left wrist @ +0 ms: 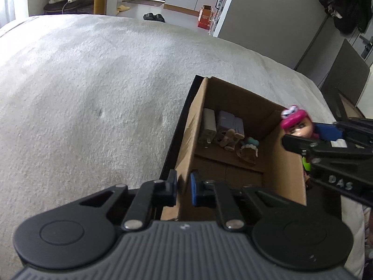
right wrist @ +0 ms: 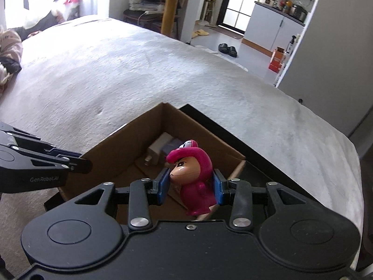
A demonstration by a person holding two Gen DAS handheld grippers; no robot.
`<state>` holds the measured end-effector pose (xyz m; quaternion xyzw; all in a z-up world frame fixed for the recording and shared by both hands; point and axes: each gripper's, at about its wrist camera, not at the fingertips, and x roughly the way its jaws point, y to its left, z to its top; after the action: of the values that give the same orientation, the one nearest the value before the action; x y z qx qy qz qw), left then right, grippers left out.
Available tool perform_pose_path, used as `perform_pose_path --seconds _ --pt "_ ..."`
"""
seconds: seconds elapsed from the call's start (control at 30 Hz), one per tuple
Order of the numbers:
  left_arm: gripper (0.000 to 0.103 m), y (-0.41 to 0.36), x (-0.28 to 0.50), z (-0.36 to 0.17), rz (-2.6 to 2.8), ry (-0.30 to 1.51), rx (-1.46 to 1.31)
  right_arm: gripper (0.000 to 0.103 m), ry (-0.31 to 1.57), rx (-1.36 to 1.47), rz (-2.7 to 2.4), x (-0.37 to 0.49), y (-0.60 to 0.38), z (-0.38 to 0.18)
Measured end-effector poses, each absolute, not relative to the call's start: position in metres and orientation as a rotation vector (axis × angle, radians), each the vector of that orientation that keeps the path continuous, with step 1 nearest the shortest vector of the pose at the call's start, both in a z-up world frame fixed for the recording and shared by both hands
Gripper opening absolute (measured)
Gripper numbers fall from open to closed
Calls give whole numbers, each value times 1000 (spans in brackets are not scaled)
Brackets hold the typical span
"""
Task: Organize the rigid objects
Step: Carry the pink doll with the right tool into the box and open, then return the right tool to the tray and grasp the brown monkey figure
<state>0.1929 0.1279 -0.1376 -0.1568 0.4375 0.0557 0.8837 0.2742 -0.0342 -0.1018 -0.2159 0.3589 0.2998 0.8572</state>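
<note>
An open cardboard box (left wrist: 283,177) (right wrist: 109,149) sits on a grey bedspread. Inside it lie a white charger (left wrist: 209,126) (right wrist: 158,148), a lilac block (left wrist: 229,122), a wooden piece (left wrist: 229,140) and a small teal and tan toy (left wrist: 249,150). My left gripper (left wrist: 183,190) is shut on the box's left wall near its front corner; it also shows in the right wrist view (right wrist: 81,164). My right gripper (right wrist: 190,186) is shut on a pink hooded figurine (right wrist: 194,177) (left wrist: 295,124) and holds it above the box's right side.
The grey bedspread (left wrist: 81,93) spreads wide to the left and behind the box. A black lid or tray (right wrist: 223,130) lies under the box. Beyond the bed's far edge are the floor, black slippers (right wrist: 227,49), a yellow table (right wrist: 171,7) and a red carton (left wrist: 205,16).
</note>
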Motion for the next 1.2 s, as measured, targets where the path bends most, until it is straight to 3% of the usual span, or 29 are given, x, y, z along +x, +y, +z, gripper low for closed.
perform_pose_path --seconds 0.4,0.5,1.2 --pt "11 139 190 -140 75 904 -384 39 737 -564 672 265 19 -111" --pt "11 142 190 -141 64 906 -385 43 738 -577 672 262 20 -110" --pt "11 131 190 -128 116 912 -315 43 770 -571 605 253 -43 -101"
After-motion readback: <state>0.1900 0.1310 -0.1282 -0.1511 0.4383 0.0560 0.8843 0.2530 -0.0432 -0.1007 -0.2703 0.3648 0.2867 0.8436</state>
